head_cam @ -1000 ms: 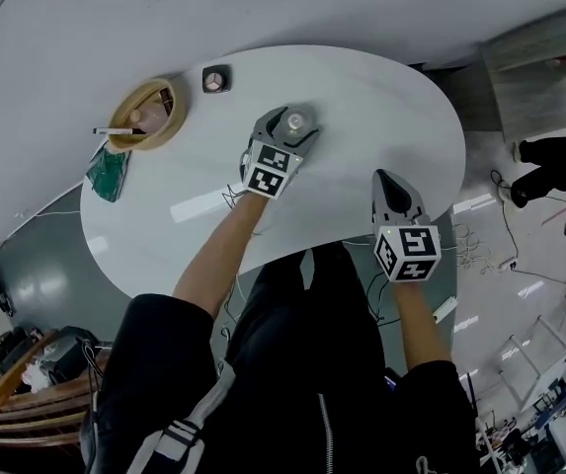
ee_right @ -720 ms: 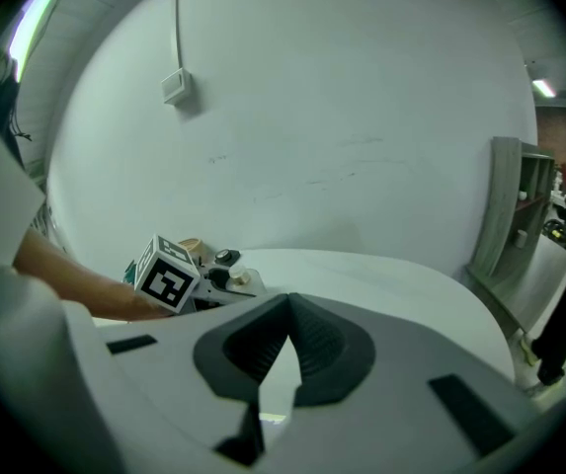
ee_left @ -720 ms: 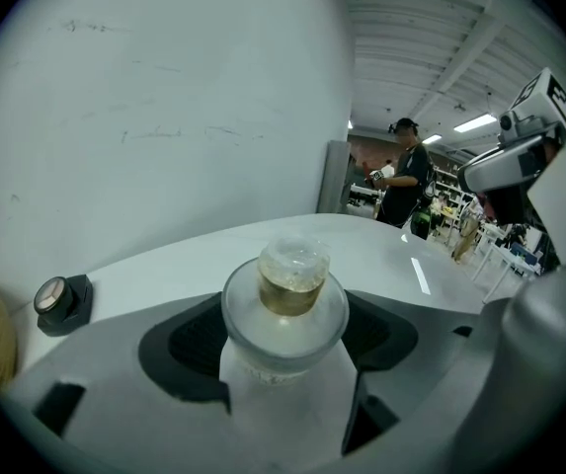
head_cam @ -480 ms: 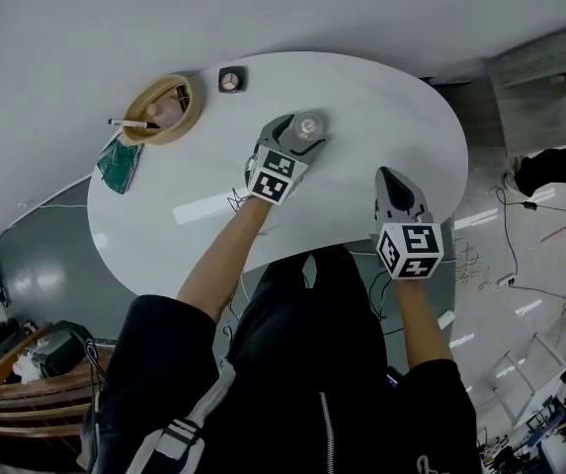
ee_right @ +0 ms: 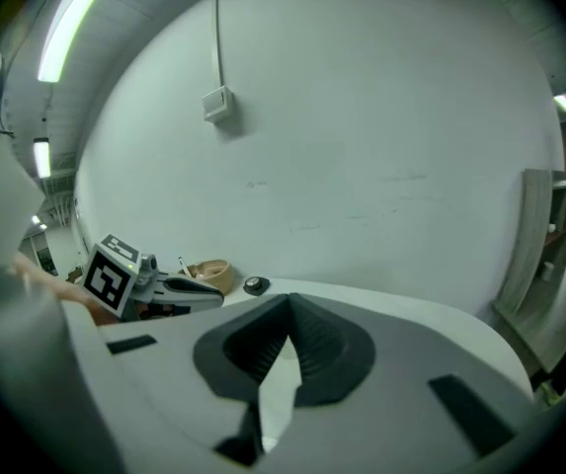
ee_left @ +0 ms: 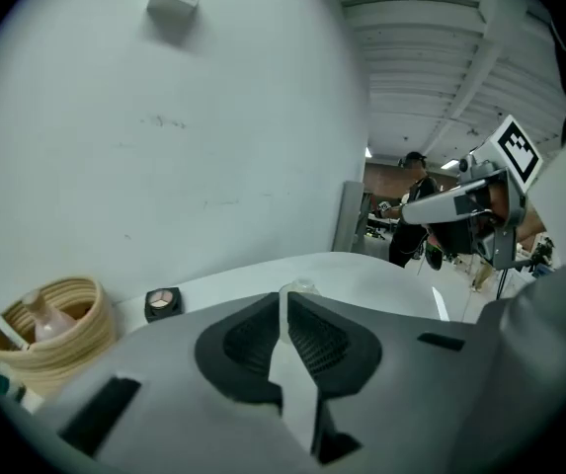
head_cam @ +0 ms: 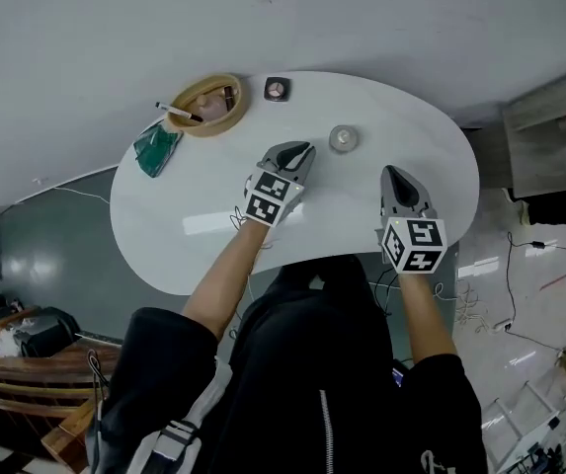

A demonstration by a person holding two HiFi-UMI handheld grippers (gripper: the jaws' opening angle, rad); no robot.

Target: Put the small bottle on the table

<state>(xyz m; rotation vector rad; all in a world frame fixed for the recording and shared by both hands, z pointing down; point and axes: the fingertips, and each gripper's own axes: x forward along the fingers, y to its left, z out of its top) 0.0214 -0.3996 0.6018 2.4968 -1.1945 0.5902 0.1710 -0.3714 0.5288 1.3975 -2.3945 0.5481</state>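
1. Two tools hover over the white oval counter (head_cam: 431,136), and neither holds anything.
2. The small bottle (head_cam: 342,138) stands on the counter, clear of both tools.
3. The left tool (head_cam: 304,148) is just beside the bottle, to its left and slightly nearer the person. Its jaws are closing, almost together, with nothing between them. The bottle's cap shows just beyond their tips.
4. The right tool (head_cam: 390,171) is to the right of the bottle and nearer the person, with its jaws together and empty.
5. Well apart to the left of the bottle, near the counter's far edge, lie an eyeshadow compact (head_cam: 277,89), a woven basket (head_cam: 203,127) with a pen (head_cam: 179,113) across it, and a green pouch (head_cam: 156,149).
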